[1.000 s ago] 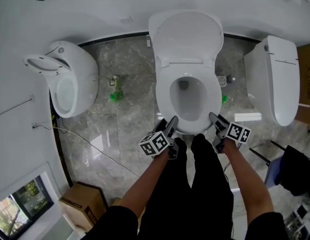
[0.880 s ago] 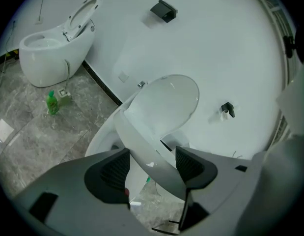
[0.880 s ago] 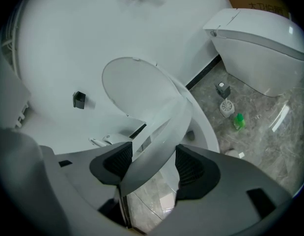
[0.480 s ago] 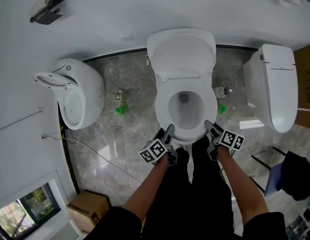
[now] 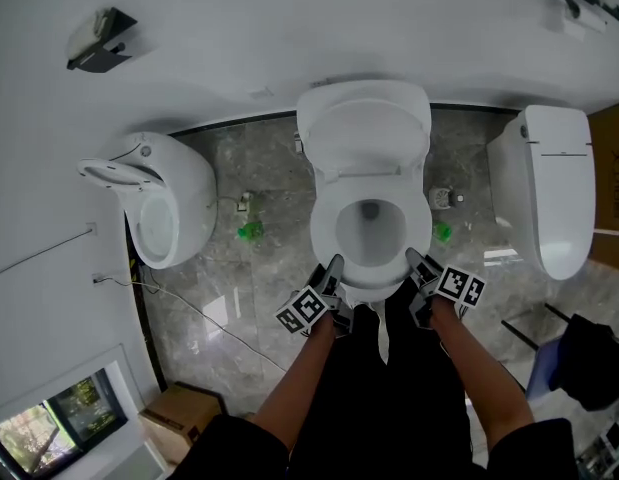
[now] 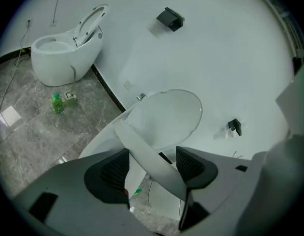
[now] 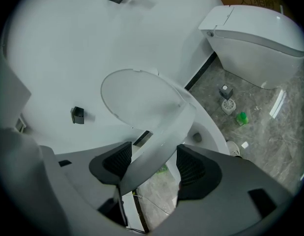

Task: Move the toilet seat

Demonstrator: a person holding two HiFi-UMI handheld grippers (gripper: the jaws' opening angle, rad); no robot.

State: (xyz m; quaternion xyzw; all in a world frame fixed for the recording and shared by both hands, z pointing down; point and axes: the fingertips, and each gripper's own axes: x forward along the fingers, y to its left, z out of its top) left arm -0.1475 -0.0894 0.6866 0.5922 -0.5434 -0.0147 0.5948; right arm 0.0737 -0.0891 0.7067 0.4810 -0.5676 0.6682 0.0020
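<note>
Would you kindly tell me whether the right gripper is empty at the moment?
No, the right gripper view shows the toilet seat passing between the jaws of the right gripper.

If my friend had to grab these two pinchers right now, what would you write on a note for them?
Left gripper: shut on the seat, at its front left.
Right gripper: shut on the seat, at its front right.
Seat: its front looks raised a little off the bowl. The lid stands up against the wall.
Done: both grips are on the seat.
Left: swing the seat, probably up toward the lid, keeping both sides level, then let go.
</note>
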